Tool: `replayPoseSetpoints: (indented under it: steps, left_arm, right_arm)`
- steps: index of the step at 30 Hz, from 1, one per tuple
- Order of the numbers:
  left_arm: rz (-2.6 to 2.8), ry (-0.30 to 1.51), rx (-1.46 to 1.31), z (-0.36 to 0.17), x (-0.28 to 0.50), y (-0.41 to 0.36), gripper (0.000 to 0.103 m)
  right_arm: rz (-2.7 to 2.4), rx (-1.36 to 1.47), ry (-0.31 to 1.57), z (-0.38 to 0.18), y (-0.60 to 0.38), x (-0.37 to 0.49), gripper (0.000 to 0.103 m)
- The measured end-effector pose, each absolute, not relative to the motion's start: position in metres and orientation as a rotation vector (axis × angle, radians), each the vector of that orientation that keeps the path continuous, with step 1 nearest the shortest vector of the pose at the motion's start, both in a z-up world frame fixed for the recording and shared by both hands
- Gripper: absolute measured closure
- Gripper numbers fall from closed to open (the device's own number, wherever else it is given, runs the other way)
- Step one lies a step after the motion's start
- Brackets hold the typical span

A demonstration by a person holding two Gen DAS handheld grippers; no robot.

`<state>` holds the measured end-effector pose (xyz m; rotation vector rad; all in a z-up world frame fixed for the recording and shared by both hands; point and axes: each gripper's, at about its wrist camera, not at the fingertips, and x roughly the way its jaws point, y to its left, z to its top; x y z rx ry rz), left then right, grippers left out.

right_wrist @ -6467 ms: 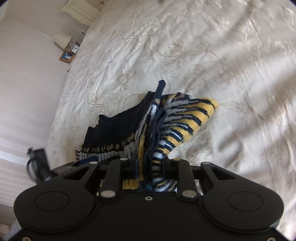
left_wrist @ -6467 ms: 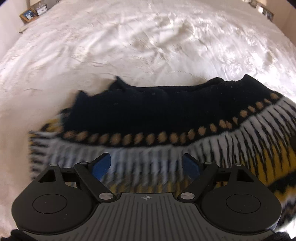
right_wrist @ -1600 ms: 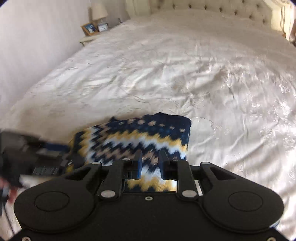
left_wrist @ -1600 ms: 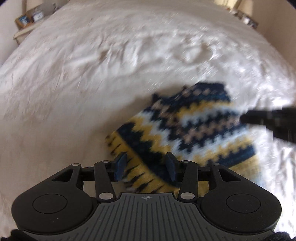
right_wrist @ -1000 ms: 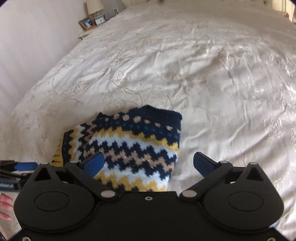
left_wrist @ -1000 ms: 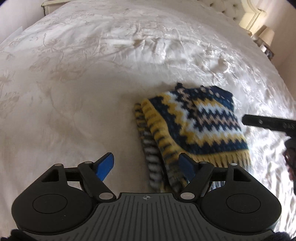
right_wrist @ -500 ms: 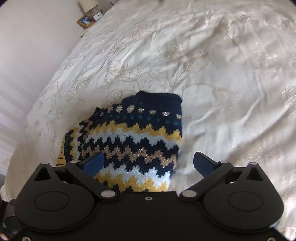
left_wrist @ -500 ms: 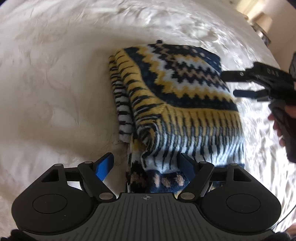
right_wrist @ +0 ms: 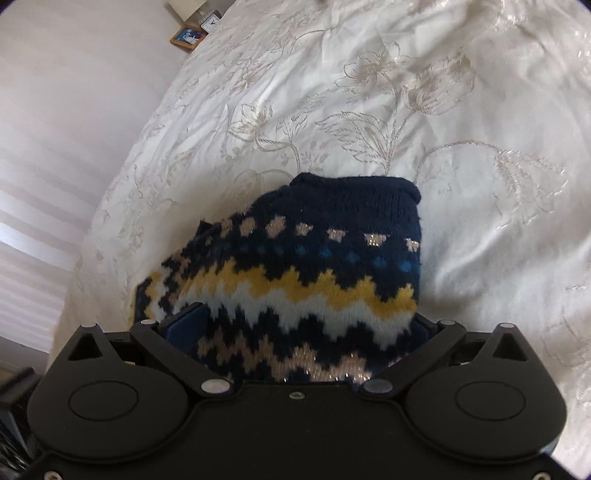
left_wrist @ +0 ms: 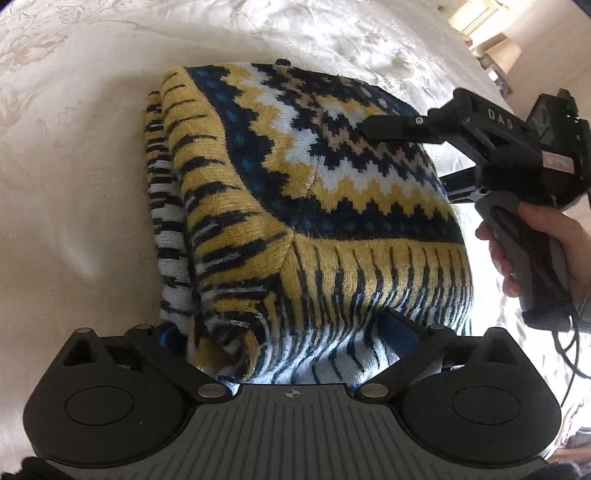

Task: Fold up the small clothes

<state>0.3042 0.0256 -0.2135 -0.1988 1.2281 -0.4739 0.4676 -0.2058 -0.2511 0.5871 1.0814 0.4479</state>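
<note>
A folded knit sweater in navy, yellow and white zigzags lies on the white bedspread. My left gripper sits low at its striped near edge. Its jaws are opening wide, the bundle lies between them, and the blue pads are half hidden by the knit. My right gripper straddles the other side, fingers spread wide with the sweater between them and the navy collar end farthest away. In the left wrist view the right gripper reaches in from the right, one finger over the knit.
The embroidered bedspread stretches away on all sides of the sweater. A bedside table with a picture frame and a clock stands by the wall at the far left. A person's hand holds the right gripper's handle, with a cable hanging below.
Both grippers have sunk toward the sweater, which now fills the gap between each pair of fingers. The left fingers stand wider apart than before.
</note>
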Motion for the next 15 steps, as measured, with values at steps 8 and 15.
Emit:
replayPoseSetpoints:
  steps: [8,15]
  left_arm:
    - [-0.482,1.15,-0.184,-0.19,0.275,0.034,0.069]
    - [-0.548,1.087,-0.189,-0.152,0.251,0.027,0.074]
  right_arm:
    - [0.367,0.562,1.06,-0.223,-0.21,0.451,0.057]
    - [0.342,0.56,0.995,-0.167,-0.205,0.416,0.061]
